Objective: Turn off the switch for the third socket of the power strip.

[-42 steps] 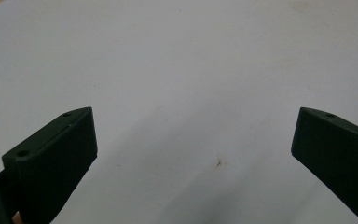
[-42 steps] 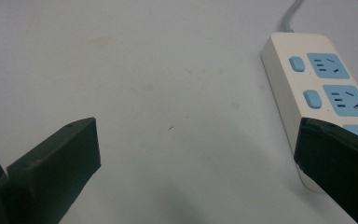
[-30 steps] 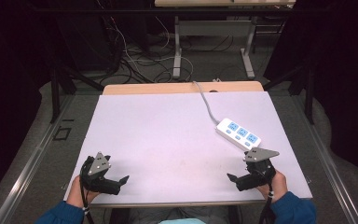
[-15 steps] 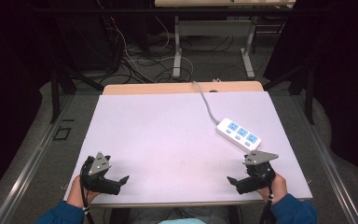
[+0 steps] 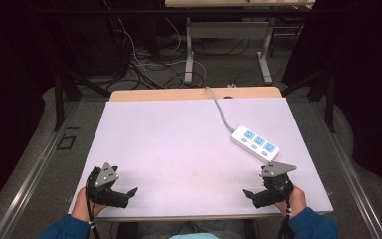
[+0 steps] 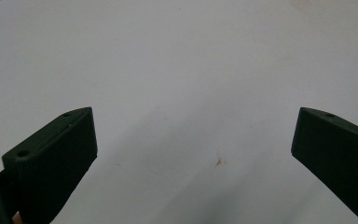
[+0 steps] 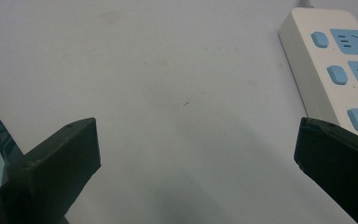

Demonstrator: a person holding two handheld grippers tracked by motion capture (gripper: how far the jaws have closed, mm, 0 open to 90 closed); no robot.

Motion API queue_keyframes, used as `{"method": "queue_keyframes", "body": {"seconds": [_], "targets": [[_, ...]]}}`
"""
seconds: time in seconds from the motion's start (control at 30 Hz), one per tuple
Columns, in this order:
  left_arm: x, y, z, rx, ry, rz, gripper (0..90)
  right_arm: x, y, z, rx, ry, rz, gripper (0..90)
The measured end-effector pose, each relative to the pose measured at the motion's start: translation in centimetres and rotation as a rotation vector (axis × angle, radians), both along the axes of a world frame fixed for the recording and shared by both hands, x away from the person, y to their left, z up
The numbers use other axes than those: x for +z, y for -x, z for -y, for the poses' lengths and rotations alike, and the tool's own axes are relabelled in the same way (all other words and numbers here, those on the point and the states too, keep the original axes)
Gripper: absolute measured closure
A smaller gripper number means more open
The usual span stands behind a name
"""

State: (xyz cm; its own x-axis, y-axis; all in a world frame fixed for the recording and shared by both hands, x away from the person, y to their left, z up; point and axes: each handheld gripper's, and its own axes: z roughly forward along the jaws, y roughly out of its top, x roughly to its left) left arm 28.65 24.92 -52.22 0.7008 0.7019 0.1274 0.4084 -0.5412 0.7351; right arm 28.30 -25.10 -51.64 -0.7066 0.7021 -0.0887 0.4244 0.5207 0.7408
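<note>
A white power strip (image 5: pixel 255 143) with blue sockets lies on the right side of the white tabletop (image 5: pixel 179 144), its grey cable (image 5: pixel 220 109) running off the far edge. My right gripper (image 5: pixel 258 191) rests near the front right corner, just short of the strip, jaws wide open and empty. Its own view has the power strip (image 7: pixel 335 60) at the upper right, beyond the right gripper (image 7: pixel 195 123). My left gripper (image 5: pixel 122 191) sits at the front left, also open and empty. The left gripper (image 6: pixel 195 116) faces bare tabletop (image 6: pixel 177 60).
A wooden table edge (image 5: pixel 194 93) shows behind the white top. Beyond it the floor holds tangled cables (image 5: pixel 144 64) and metal desk legs (image 5: pixel 190 50). Dark curtains flank both sides. Blue sleeves (image 5: pixel 313 224) come in at the near edge.
The right gripper has drifted slightly toward the near edge. The left gripper and the power strip have stayed put.
</note>
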Motion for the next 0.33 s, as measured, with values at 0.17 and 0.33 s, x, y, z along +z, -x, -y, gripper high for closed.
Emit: {"method": "queue_keyframes", "body": {"seconds": [0.17, 0.33], "targets": [[0.02, 0.01, 0.01, 0.000, -0.003, -0.002, 0.0, -0.03, 0.01, -0.06, 0.001, -0.005, -0.001, 0.0], [0.02, -0.04, 0.01, 0.001, -0.002, -0.004, 0.1, -0.02, 0.02, -0.07, -0.002, -0.005, -0.003, 0.0]]}}
